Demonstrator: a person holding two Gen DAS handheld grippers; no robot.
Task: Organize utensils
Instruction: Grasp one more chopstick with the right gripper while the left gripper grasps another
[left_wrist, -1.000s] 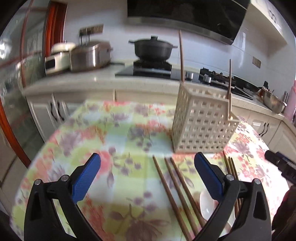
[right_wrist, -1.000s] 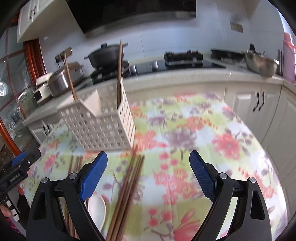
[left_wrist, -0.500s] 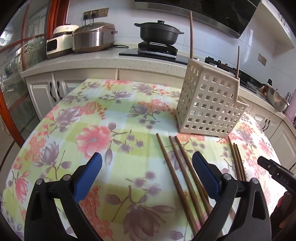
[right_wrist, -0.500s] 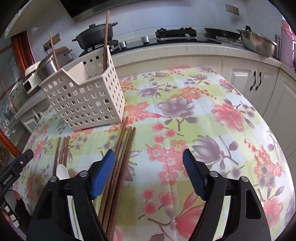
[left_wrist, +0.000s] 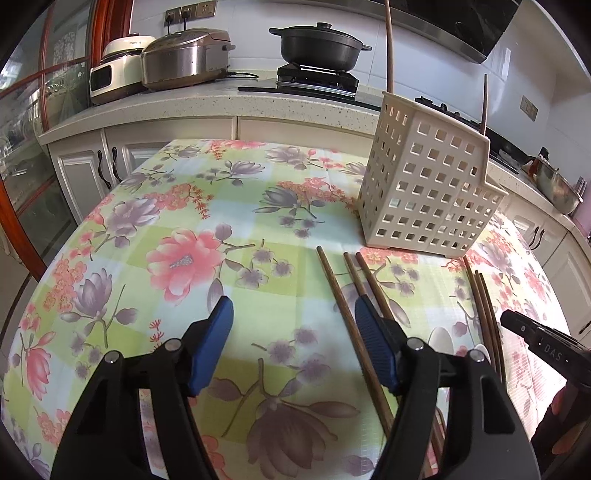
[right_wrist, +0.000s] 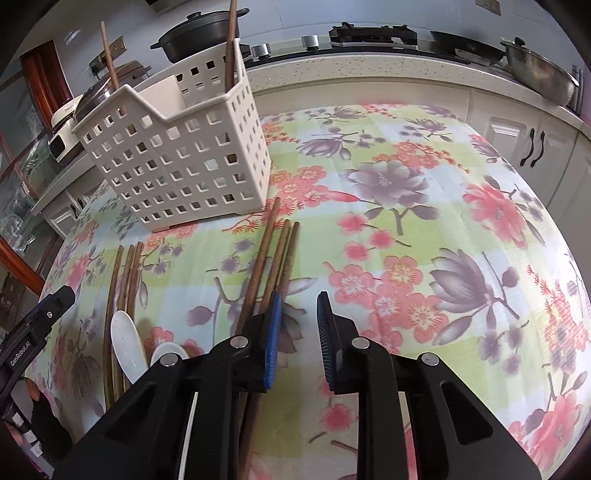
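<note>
A white lattice basket (left_wrist: 428, 192) (right_wrist: 177, 155) stands on the flowered tablecloth with two chopsticks upright in it. Three brown chopsticks (left_wrist: 334, 284) (right_wrist: 275, 251) lie in front of it, and a second bundle (left_wrist: 484, 306) (right_wrist: 125, 273) lies beside two white spoons (right_wrist: 127, 343). My left gripper (left_wrist: 295, 332) hangs low over the cloth, its jaws closing with only cloth between them; its right finger overlaps the three chopsticks. My right gripper (right_wrist: 298, 325) has its jaws closing to a narrow gap with nothing in it; the same chopsticks run under its left finger.
Behind the table runs a kitchen counter (left_wrist: 221, 107) with rice cookers (left_wrist: 184, 59), a black pot (left_wrist: 317, 40) on the hob and a steel bowl (right_wrist: 535, 70). The black casing of the other hand-held tool shows at each view's edge (left_wrist: 543, 347) (right_wrist: 33, 332).
Both grippers have sunk toward the table and tipped further down. Both pairs of jaws have narrowed, the right pair far more than the left.
</note>
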